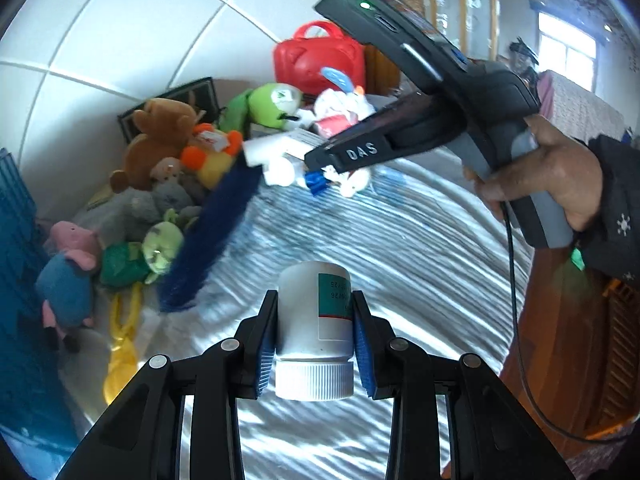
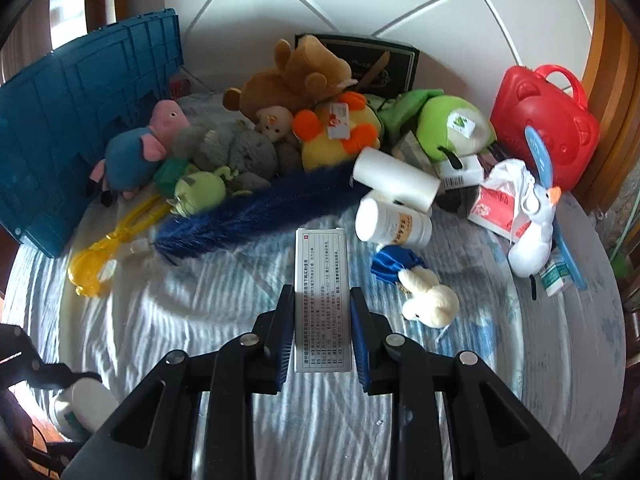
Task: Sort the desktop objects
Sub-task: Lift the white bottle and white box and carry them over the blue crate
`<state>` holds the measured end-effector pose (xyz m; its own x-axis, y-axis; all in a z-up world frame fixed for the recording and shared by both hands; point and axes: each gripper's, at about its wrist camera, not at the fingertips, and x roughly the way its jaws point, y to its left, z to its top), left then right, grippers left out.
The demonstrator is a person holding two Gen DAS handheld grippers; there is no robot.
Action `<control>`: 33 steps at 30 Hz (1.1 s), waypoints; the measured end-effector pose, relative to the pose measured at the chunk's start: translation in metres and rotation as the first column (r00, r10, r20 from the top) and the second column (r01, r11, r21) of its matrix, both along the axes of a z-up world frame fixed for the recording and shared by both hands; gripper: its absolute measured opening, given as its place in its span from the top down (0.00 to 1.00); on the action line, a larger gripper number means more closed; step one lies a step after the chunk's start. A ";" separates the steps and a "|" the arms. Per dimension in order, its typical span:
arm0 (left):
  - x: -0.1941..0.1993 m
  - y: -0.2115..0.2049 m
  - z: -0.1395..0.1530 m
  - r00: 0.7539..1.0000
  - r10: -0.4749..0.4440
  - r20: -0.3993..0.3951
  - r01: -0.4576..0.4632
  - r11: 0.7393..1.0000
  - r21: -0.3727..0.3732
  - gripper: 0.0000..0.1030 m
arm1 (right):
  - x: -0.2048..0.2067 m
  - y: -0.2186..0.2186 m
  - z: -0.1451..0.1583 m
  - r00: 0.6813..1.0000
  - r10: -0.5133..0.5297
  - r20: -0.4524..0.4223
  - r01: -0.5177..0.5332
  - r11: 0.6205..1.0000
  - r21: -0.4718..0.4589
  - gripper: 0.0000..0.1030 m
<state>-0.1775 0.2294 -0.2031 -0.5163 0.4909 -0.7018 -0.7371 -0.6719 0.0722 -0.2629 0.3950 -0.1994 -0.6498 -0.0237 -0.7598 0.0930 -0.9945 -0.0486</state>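
White plastic medicine bottle (image 1: pixel 314 320) with a ribbed screw cap and a green-edged label, clamped between the blue pads of the left gripper (image 1: pixel 314 334); the cap end points toward the camera and the bottle hangs clear above the blue-and-white striped bedsheet (image 1: pixel 400 248). The jaws stand narrowly apart, pressing on the bottle's sides. In the left wrist view the right gripper appears as a dark handheld unit grasped by a hand (image 1: pixel 556 176) in a dark sleeve.

Right wrist view: the right gripper (image 2: pixel 323 332) is nearly closed on a flat grey-white medicine box (image 2: pixel 322 300) printed with small text, held upright on its narrow sides, also raised off the sheet.

Along the tiled wall lies a row of objects: a blue plastic crate (image 2: pixel 80 120) at left; a pink-and-blue pig plush (image 2: pixel 136 152); a brown bear plush (image 2: pixel 296 72); a yellow-and-orange duck plush (image 2: pixel 340 136); a green round plush (image 2: pixel 452 124); and a red plastic bear-faced case (image 2: pixel 548 120) at right. A long dark blue furry duster (image 2: pixel 256 212) lies across the sheet before the plush toys (its tip near a yellow transparent plastic clamp (image 2: pixel 108 248)). Right of the held box lie a white labelled jar (image 2: pixel 392 224) on its side, a white paper roll (image 2: pixel 396 180) touching it, and a small cream rabbit plush (image 2: pixel 432 300).
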 end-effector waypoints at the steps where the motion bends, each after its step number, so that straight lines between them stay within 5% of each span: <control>1: -0.002 -0.009 0.009 0.999 0.032 -0.016 -0.032 0.999 0.011 0.68 | 0.000 -0.007 0.008 1.000 0.012 -0.015 -0.012 1.000 0.000 0.75; 7: -0.009 -0.071 0.068 0.968 0.226 -0.111 -0.218 0.972 0.084 0.68 | -0.003 -0.063 0.067 0.986 0.109 -0.129 -0.107 0.994 0.017 0.75; 19: -0.011 -0.205 0.165 0.840 0.492 -0.229 -0.459 0.869 0.185 0.68 | 0.004 -0.215 0.178 0.889 0.315 -0.332 -0.327 0.945 0.020 0.75; 28: -0.028 -0.309 0.221 0.698 0.662 -0.273 -0.615 0.749 0.246 0.68 | 0.006 -0.332 0.242 0.805 0.396 -0.442 -0.431 0.902 0.023 0.75; 33: -0.049 -0.357 0.244 0.630 0.716 -0.301 -0.667 0.697 0.262 0.68 | -0.005 -0.389 0.263 0.786 0.406 -0.467 -0.455 0.890 0.008 0.75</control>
